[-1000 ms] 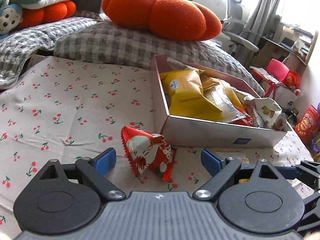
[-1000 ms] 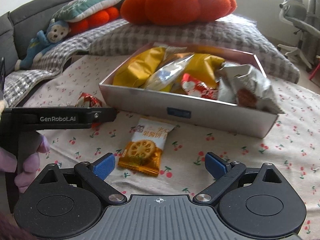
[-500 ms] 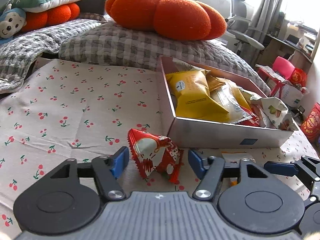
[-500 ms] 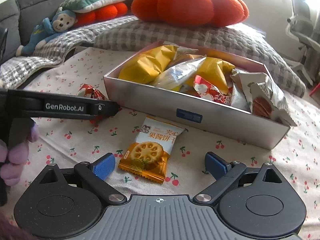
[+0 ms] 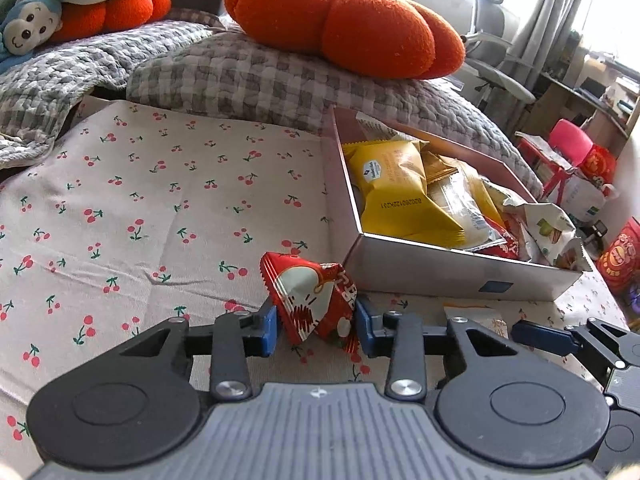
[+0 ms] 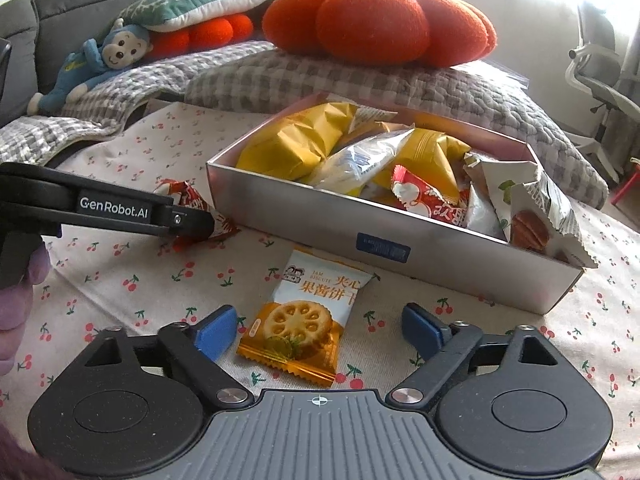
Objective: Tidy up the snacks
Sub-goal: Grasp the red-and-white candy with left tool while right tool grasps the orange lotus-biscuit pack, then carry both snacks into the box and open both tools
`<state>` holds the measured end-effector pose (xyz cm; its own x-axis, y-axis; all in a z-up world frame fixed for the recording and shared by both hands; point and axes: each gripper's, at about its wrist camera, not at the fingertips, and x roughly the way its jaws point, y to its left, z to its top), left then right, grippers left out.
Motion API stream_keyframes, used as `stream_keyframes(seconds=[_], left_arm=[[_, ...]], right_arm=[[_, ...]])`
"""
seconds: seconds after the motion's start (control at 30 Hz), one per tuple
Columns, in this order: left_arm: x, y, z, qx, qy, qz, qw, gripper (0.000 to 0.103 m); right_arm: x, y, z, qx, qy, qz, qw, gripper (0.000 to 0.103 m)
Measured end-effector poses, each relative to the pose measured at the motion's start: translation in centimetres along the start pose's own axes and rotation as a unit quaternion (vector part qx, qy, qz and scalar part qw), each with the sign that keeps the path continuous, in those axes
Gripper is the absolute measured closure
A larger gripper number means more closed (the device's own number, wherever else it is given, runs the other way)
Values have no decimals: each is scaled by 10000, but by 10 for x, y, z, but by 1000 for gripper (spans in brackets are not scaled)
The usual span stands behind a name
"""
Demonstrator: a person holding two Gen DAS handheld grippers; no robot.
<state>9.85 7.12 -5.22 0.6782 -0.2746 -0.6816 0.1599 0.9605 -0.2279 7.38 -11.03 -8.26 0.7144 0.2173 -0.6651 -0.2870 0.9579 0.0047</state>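
My left gripper (image 5: 315, 330) pinches the red snack packet (image 5: 314, 300); my right gripper (image 6: 318, 330) straddles the biscuit packet (image 6: 304, 314).

The left jaws have just been closing and both blue pads now press the red packet's sides; it stands on the cherry-print cloth (image 5: 140, 208) just in front of the silver box's (image 5: 448, 270) near corner, peak tipped up and to the left. The right jaws have narrowed a little but stand apart, touching nothing — the biscuit packet lies flat between them, long axis running away from me toward the box wall, orange end nearest. Only the right view shows that packet whole, and the left gripper from the side — the left view shows just its top edge.
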Motion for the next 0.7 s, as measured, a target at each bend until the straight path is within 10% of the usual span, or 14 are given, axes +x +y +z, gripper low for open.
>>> stream_keyframes(seconds=[0.27, 0.7], left_arm=[[-3, 0, 2, -104, 177, 4, 9998, 70], [-14, -7, 0, -144, 504, 150, 9985, 71]], right_arm=[[-2, 0, 4, -62, -33, 30, 10000, 60], [-16, -13, 8, 507, 120, 310, 9982, 65]])
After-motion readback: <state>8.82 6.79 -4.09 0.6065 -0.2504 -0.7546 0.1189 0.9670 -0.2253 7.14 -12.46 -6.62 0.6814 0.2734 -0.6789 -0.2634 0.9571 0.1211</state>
